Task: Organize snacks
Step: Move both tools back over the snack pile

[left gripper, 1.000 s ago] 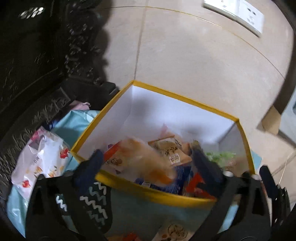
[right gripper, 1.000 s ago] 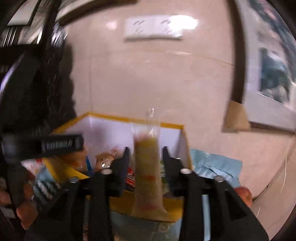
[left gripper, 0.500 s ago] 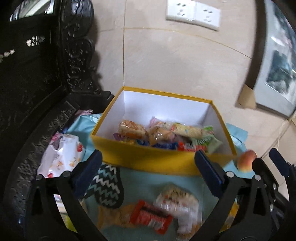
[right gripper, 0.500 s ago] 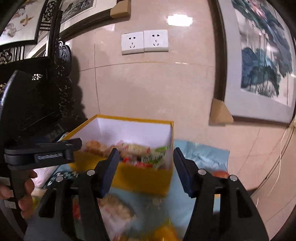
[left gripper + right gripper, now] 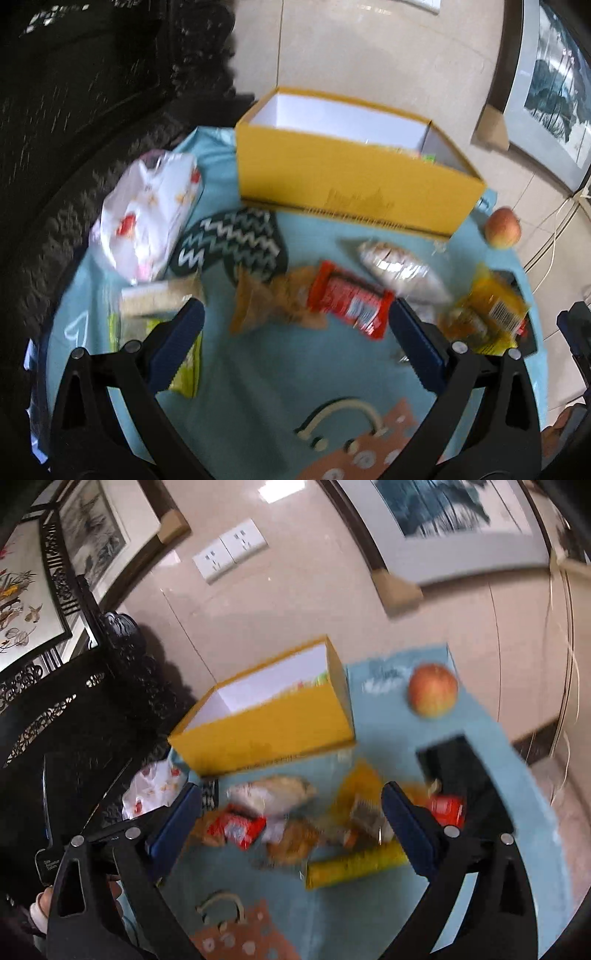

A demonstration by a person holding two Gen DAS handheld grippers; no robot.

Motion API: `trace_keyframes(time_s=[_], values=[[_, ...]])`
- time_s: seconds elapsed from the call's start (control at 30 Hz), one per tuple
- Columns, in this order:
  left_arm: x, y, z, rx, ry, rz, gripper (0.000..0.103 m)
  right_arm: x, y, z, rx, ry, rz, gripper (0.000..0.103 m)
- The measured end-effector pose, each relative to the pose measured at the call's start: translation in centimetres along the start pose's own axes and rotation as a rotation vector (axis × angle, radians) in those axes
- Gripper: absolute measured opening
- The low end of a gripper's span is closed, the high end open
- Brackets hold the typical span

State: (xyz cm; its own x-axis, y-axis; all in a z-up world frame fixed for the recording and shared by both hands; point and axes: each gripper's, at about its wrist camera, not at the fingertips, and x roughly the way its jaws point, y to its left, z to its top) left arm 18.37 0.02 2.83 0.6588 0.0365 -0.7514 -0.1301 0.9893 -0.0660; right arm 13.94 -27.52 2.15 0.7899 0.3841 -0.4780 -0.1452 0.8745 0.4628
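Note:
A yellow box (image 5: pixel 354 181) with a white inside stands at the back of the blue cloth (image 5: pixel 280 373); it also shows in the right wrist view (image 5: pixel 266 731). Loose snacks lie in front of it: a red packet (image 5: pixel 349 299), a brown packet (image 5: pixel 269 299), a clear pastry pack (image 5: pixel 402 269), a yellow packet (image 5: pixel 491 310). My left gripper (image 5: pixel 295 325) is open and empty above them. My right gripper (image 5: pixel 291 812) is open and empty over the red packet (image 5: pixel 236 827), a pastry pack (image 5: pixel 273 794) and a yellow tube (image 5: pixel 354 864).
An apple (image 5: pixel 502 227) lies right of the box, also in the right wrist view (image 5: pixel 432 688). A white bag (image 5: pixel 147 218) and a zigzag mitt (image 5: pixel 232 243) lie left. A paper bag with handle (image 5: pixel 354 439) is at the front. A black tray (image 5: pixel 465 775) sits right. Dark carved furniture (image 5: pixel 92 110) borders the left.
Both grippers let their snacks go into the box, opened, and pulled back and tilted down. The loose snacks on the cloth have come into view.

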Motion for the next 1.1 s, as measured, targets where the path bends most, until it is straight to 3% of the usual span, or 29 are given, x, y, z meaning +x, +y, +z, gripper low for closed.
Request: trace_keyframes(time_s=[0.2,0.47,0.67,0.83,0.9,0.93,0.97,1.03,1.1], values=[[2.5,0.7,-1.6,-0.010,0.061,0.016,0.101,2.1,-1.8,-2.2,0.063,0.072,0.020,0.098],[6.3,1.2,0.1,-0.041,0.099,0.032,0.101,2.6,-2.0,-2.7,0.106,0.109,0.043,0.098],[9.8,3.8,1.2,-0.169,0.168,0.022,0.101,2.8,-1.1,-2.9,0.076,0.121,0.053,0.098],[11.5,4.6,1.0,-0.189,0.202,0.036,0.100,3.3,-0.8,-3.3,0.070,0.152,0.060,0.098],[11.6,4.3,0.9,-0.168,0.197,0.062,0.093,3.3,-0.7,-3.4,0.068,0.153,0.062,0.098],[11.6,4.1,0.9,-0.145,0.187,0.096,0.077,3.3,-0.6,-3.4,0.065,0.153,0.061,0.098],[11.4,3.5,0.8,-0.113,0.171,0.121,0.046,3.3,-0.6,-3.4,0.060,0.155,0.059,0.098],[10.5,2.5,0.8,-0.062,0.137,0.125,0.039,3.4,-0.5,-3.5,0.054,0.156,0.055,0.098],[9.8,1.6,0.5,-0.017,0.141,0.105,0.038,3.5,-0.6,-3.5,0.053,0.159,0.047,0.098]])
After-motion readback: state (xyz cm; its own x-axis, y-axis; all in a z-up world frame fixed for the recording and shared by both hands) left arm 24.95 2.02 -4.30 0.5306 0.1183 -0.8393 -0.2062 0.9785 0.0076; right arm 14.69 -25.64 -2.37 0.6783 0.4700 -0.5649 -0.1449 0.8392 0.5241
